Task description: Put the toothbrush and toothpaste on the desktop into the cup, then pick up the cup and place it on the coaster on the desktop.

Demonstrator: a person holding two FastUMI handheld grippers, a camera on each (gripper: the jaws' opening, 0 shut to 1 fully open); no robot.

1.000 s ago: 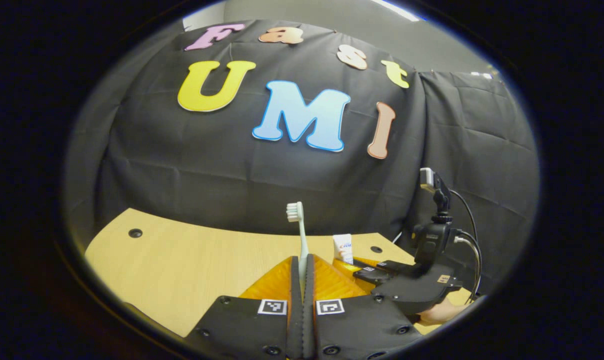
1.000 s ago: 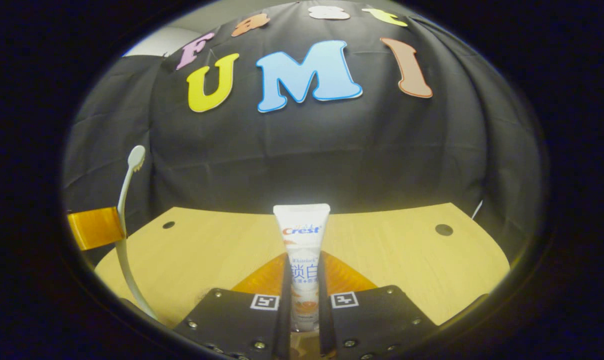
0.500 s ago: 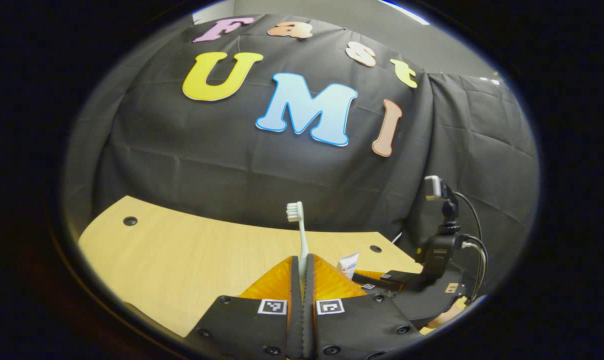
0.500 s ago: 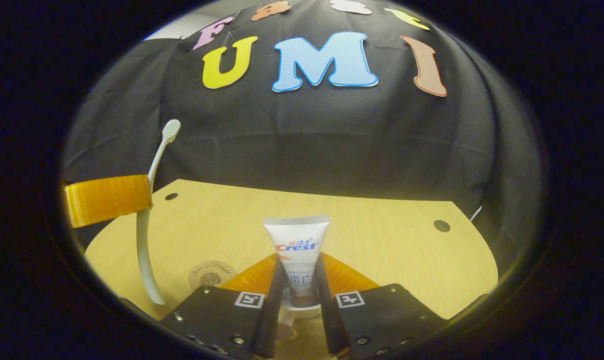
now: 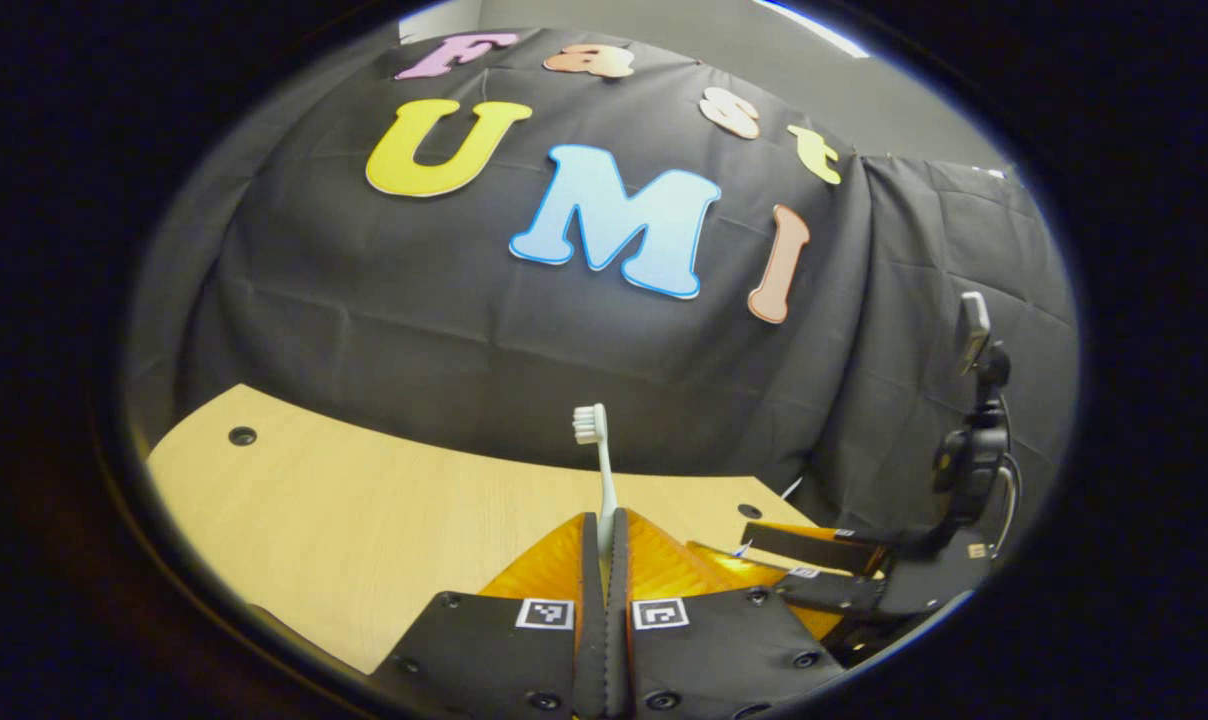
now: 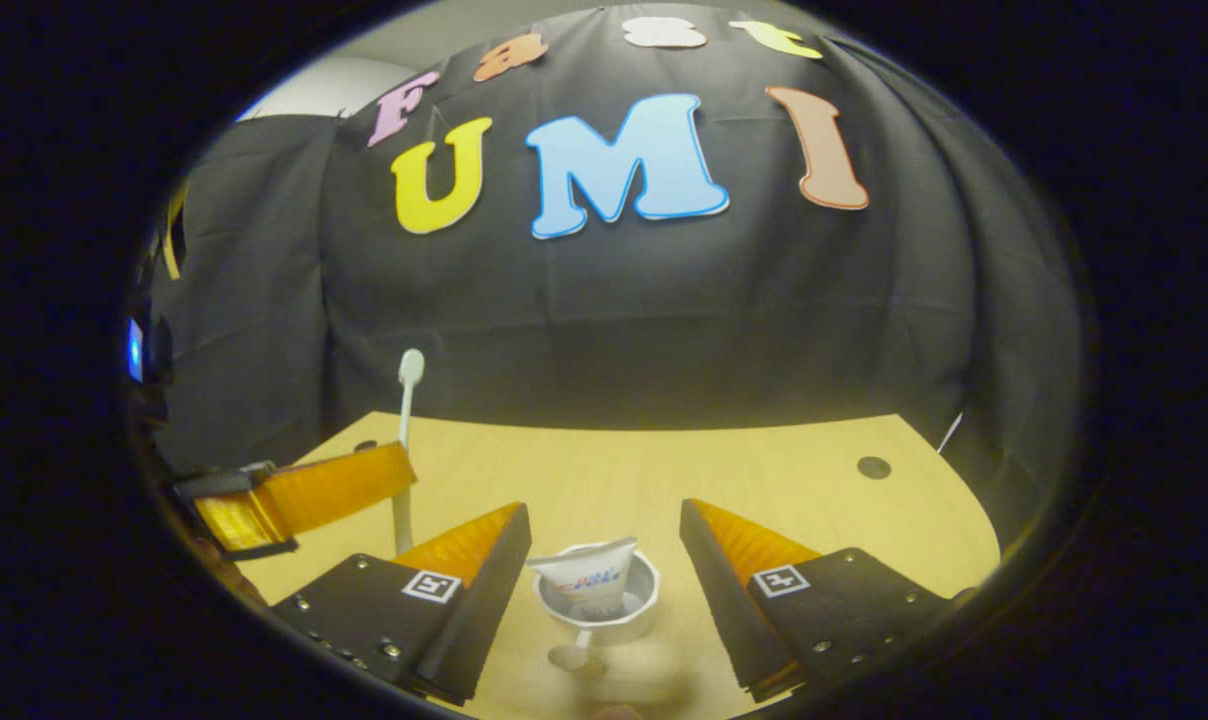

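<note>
Black cloth hangs behind a pale wooden desk (image 6: 764,480) with small dark holes in its top, and on that desk, in the right gripper view, I see the cup (image 6: 598,603) standing upright between the two fingers of my right tool (image 6: 604,580). The toothpaste (image 6: 586,579) sits inside the cup, its flat crimped end poking above the rim and leaning a little to the left. My right tool stands wide apart, its fingers on either side of the cup and touching neither the cup nor the tube. To the left in that view the toothbrush (image 6: 404,440) stands upright, its head at the top, gripped by the fingers of my left tool (image 6: 314,495), which sits above the desk near the cup's left side. In the left gripper view my left tool (image 5: 605,560) is pressed together on the toothbrush (image 5: 596,455), whose handle rises from between the fingertips with the bristles facing left. Farther off at the lower right of that view I see the right tool (image 5: 814,565) with its fingers spread and a cabled camera mount on its body.
</note>
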